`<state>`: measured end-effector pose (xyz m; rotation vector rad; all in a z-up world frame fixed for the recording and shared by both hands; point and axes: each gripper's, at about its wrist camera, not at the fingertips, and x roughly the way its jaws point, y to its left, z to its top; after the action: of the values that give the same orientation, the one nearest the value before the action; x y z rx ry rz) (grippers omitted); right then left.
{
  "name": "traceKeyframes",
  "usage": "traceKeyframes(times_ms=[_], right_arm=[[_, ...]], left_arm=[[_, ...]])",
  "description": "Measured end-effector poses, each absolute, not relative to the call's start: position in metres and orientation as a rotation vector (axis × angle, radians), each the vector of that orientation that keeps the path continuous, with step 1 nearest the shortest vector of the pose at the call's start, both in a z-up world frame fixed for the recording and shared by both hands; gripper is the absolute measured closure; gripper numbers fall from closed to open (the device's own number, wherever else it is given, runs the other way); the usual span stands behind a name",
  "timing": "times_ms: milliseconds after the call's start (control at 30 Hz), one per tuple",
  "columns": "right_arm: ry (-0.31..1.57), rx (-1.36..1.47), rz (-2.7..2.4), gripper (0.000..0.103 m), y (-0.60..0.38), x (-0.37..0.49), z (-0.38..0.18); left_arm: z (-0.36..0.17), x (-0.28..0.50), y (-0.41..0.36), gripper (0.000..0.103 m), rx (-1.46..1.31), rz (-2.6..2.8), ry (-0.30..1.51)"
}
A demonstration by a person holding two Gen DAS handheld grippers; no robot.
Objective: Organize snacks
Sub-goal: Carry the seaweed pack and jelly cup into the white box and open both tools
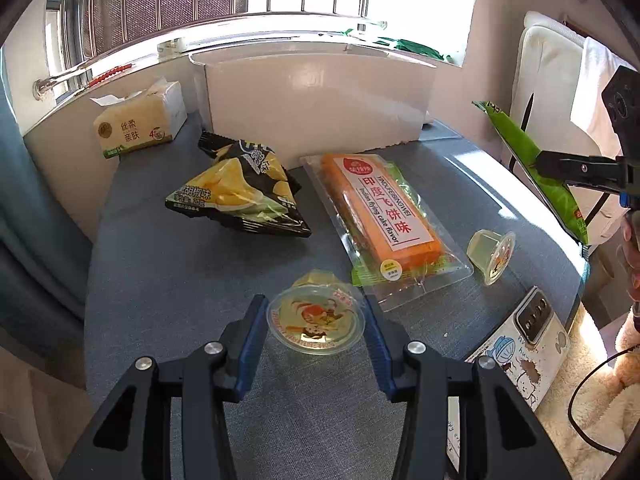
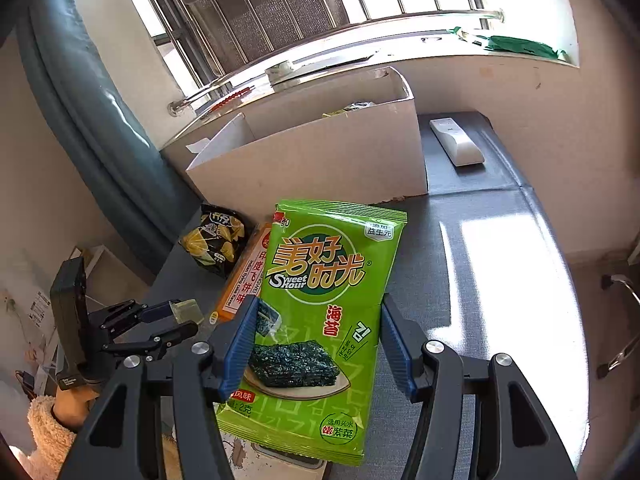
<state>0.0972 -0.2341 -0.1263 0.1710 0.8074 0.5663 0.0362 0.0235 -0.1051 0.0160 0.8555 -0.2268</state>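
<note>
Two jelly cups show from the left wrist: the near jelly cup sits between the fingers of the left gripper, whose blue ribbed pads press its rim on both sides, while the far jelly cup lies tipped on its side to the right. The held cup is thin clear plastic with a slick foil lid, round and tapered, so it could squirt out or buckle if squeezed unevenly. Beyond lie a puffy, crinkled chip bag and a flat orange cracker pack in clear film on the grey fabric-like surface, with the white cardboard box at the far edge. From the right wrist, the right gripper pinches a green seaweed packet by its edges, lifted above the surface. Glossy, limp and nearly weightless, it may bow and slip between the pads, or catch the box's wall on the way in.
</note>
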Motion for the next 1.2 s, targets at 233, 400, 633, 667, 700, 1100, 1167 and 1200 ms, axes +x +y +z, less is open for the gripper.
traceKeyframes(times_ms=[233,400,633,667,700,1100,1167,1200], right_arm=[[0.778,0.192,0.613,0.04,-0.227,0.11,-0.118],[0.716,0.167,0.634,0.04,-0.211,0.144,-0.088],[0.673,0.106,0.606,0.039,-0.182,0.233,-0.036],[0.679,0.095,0.583,0.039,-0.178,0.246,-0.032],[0.681,0.081,0.568,0.039,-0.175,0.258,-0.028],[0.662,0.033,0.478,0.0,-0.165,0.317,-0.027],[0.664,0.0,0.48,0.0,-0.163,0.31,-0.029],[0.66,-0.008,0.488,0.0,-0.163,0.306,-0.029]], left_arm=[[-0.043,0.034,0.036,0.052,-0.061,-0.211,0.642],[0.002,0.077,0.04,0.052,-0.109,-0.227,0.532],[0.038,0.178,0.046,0.052,-0.188,-0.21,0.535],[0.038,0.192,0.047,0.052,-0.199,-0.208,0.551],[0.038,0.206,0.049,0.052,-0.206,-0.202,0.565],[0.009,0.253,0.054,0.0,-0.195,-0.091,0.715],[0.009,0.248,0.055,0.0,-0.181,-0.087,0.72],[0.01,0.246,0.056,0.0,-0.172,-0.084,0.721]])
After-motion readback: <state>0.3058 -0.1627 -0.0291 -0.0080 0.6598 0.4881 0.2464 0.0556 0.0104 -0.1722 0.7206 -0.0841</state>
